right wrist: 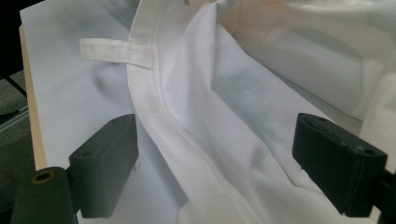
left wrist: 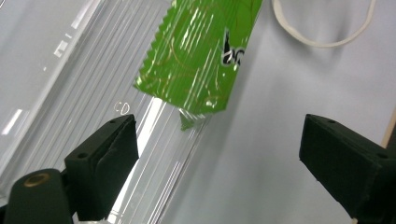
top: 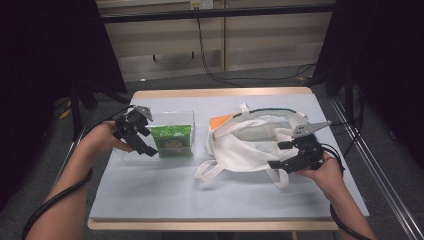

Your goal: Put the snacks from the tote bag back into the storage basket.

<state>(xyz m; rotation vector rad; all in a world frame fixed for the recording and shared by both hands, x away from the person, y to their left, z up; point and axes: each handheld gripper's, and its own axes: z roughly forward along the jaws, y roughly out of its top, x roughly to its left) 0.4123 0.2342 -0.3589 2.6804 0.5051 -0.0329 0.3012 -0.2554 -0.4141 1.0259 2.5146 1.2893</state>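
Green snack packet [top: 173,141] stands inside a clear plastic bin [top: 187,117] on the left half of the desk [top: 165,192], leaning at the bin's near right corner. Packet print is too blurred to read; left gripper view shows a small black-and-white mark on the foil and gold swirl lines, nothing legible.

Left gripper [top: 141,141] sits at the bin's near left side, just beside the packet, not touching it. Its jaws stand wide apart, nothing between them; in left gripper view [left wrist: 219,154] the bin's ribbed clear wall [left wrist: 93,93] runs past one jaw, packet [left wrist: 198,51] ahead of the gap.

White cloth tote bag [top: 250,142] lies on the right half of the desk, mouth gaping, green trim along its far rim, an orange item [top: 220,121] at its far left corner, partly covered by cloth. Strap loops [top: 207,170] trail toward the near edge.

Right gripper [top: 285,155] is at the bag's near right rim, jaws spread wide. In right gripper view [right wrist: 215,163] the bag's hem [right wrist: 159,107] passes between the jaws, unclamped.

Black cables run across the floor beyond the far edge.
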